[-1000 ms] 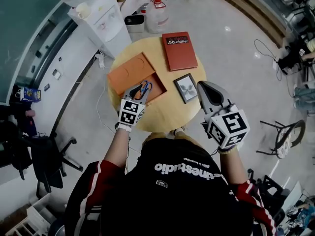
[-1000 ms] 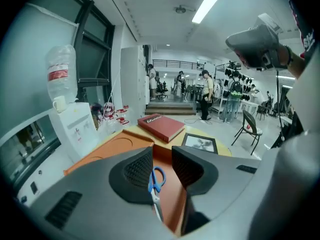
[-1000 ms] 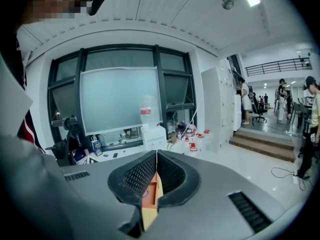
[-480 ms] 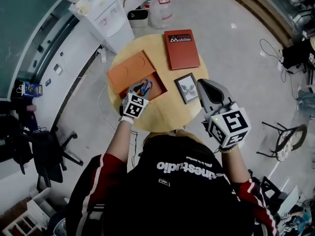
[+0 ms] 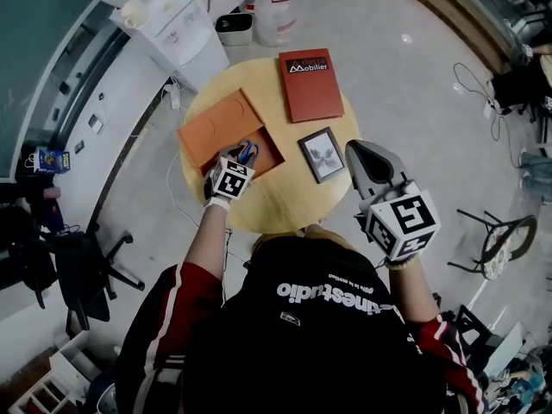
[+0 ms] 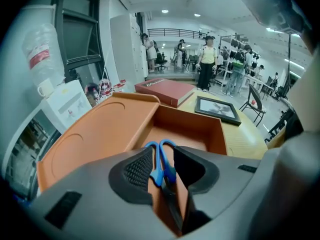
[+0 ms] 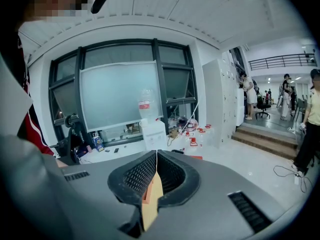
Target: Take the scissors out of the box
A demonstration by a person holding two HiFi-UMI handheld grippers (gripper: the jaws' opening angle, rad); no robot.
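Two claws worked at a round tabletop (image 5: 285, 201). Left claw (image 6: 162, 156), its jaws wide apart after just opening, pointed down into the open orange box (image 6: 216, 134) at the tabletop's left edge, with the blue-handled scissors (image 6: 156, 173) lying in the box between its jaws, ungripped. Right claw (image 7: 157, 156), jaws closed together and empty, hung over the tabletop's near right edge.
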